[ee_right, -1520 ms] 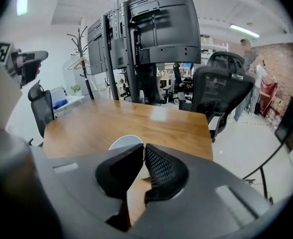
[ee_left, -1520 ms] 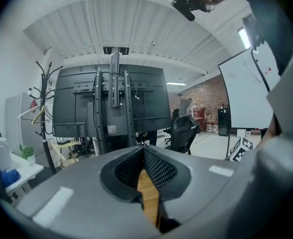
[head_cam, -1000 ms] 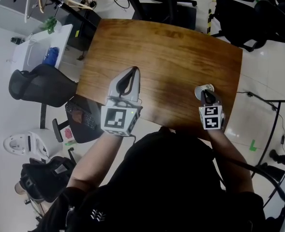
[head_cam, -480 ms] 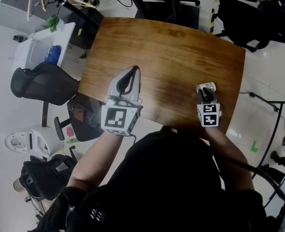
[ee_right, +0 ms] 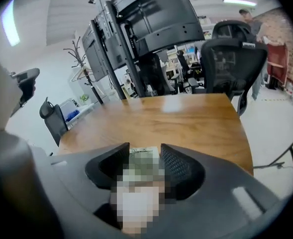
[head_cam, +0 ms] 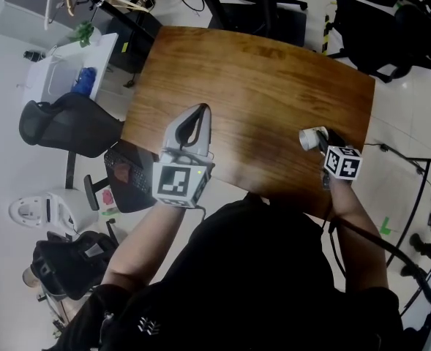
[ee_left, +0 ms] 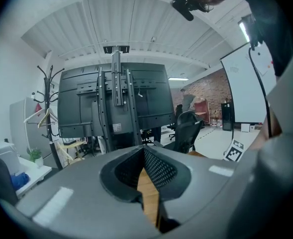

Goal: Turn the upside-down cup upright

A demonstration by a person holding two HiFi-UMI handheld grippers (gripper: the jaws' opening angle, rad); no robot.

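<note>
Near the right edge of the wooden table (head_cam: 252,86), my right gripper (head_cam: 320,142) pinches the pale cup (head_cam: 309,137) between its 2 jaws. The cup lies tipped on its side, its round end facing left, away from the marker cube. I cannot tell whether it touches the wood. Well apart to the left, my left gripper (head_cam: 200,112) hovers over the table's near-left part, jaws pressed together on nothing.

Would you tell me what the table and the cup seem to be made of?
Table: wood or wood veneer, brown with visible grain streaks and a soft sheen. Cup: probably paper, perhaps thin plastic; matte white wall with greenish print, too small to be sure.
</note>
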